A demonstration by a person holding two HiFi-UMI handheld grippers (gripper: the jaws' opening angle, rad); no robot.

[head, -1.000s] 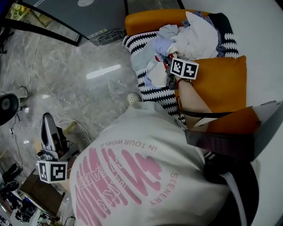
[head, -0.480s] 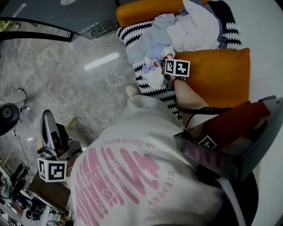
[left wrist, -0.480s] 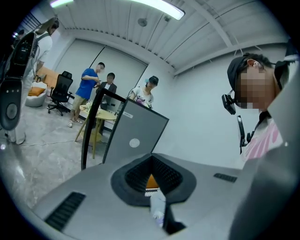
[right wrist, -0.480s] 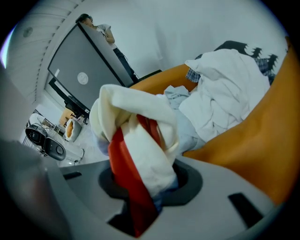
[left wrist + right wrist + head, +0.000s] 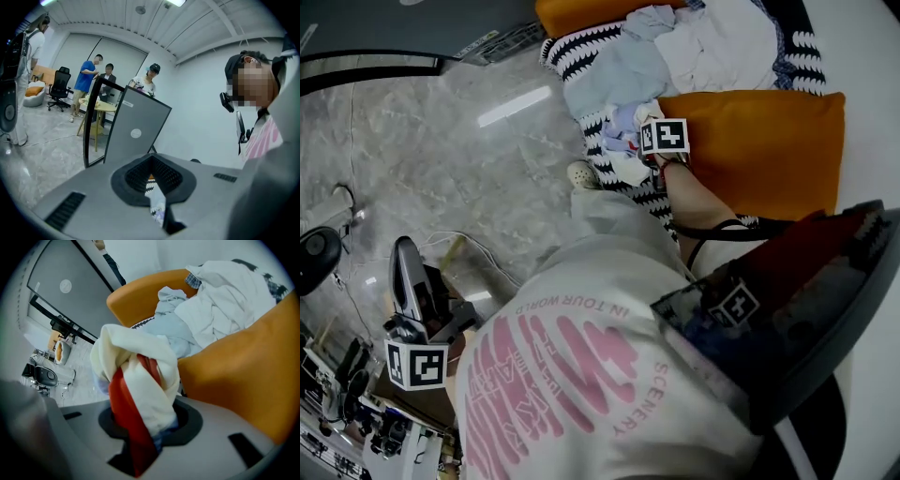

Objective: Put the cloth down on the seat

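Observation:
In the head view my right gripper [image 5: 645, 159] is shut on a bunched white, red and lavender cloth [image 5: 623, 155]. It holds the cloth over the front of the seat, by the left edge of an orange cushion [image 5: 759, 150]. The right gripper view shows the cloth [image 5: 140, 371] rising out of the gripper [image 5: 140, 437], with the orange cushion [image 5: 243, 366] to its right. My left gripper [image 5: 403, 258] hangs far off at the lower left over the floor. In its own view the left gripper [image 5: 157, 206] shows only a thin slit between its jaws and holds nothing.
A black-and-white zigzag blanket [image 5: 581, 56] covers the seat, with a pile of pale clothes [image 5: 712, 47] at its back. A white shoe [image 5: 581, 173] lies on the marble floor. A grey panel [image 5: 136, 133] stands left of the sofa. Several people [image 5: 93, 79] stand far behind it.
The head camera has tipped, so the sofa sits higher in view. My right gripper keeps the cloth by the cushion's left edge. The left gripper stays put.

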